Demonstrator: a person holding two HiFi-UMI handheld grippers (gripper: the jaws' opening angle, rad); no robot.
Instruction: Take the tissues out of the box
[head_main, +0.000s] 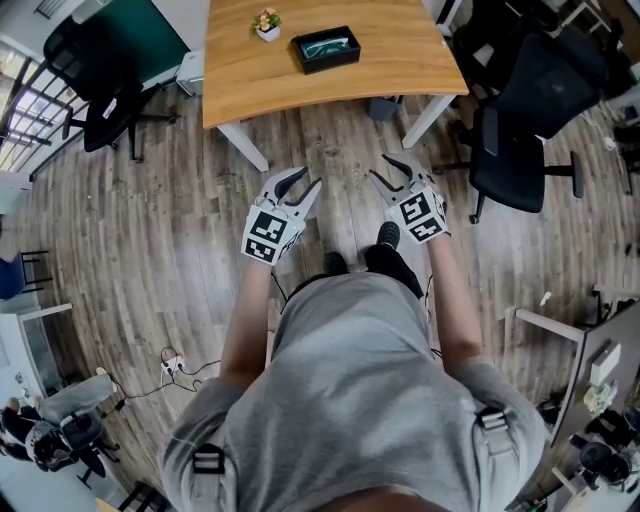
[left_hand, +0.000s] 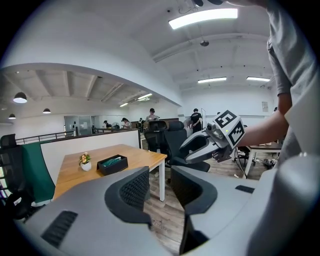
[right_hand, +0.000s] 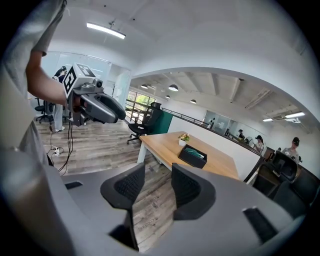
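Note:
A black tissue box (head_main: 326, 49) with pale green tissue in its top lies on a wooden table (head_main: 400, 70), beside a small potted plant (head_main: 267, 24). The box also shows far off in the left gripper view (left_hand: 112, 164) and the right gripper view (right_hand: 193, 155). I stand back from the table, over the floor. My left gripper (head_main: 306, 182) is held out in front of my waist, open and empty, and its own view (left_hand: 160, 187) shows only floor between the pads. My right gripper (head_main: 381, 168) is level with it, also open and empty (right_hand: 158, 185). Both point toward the table.
Black office chairs stand right of the table (head_main: 520, 120) and at its far left (head_main: 105, 95). White table legs (head_main: 243, 145) reach the plank floor ahead of the grippers. A cable and power strip (head_main: 172, 366) lie on the floor at my left.

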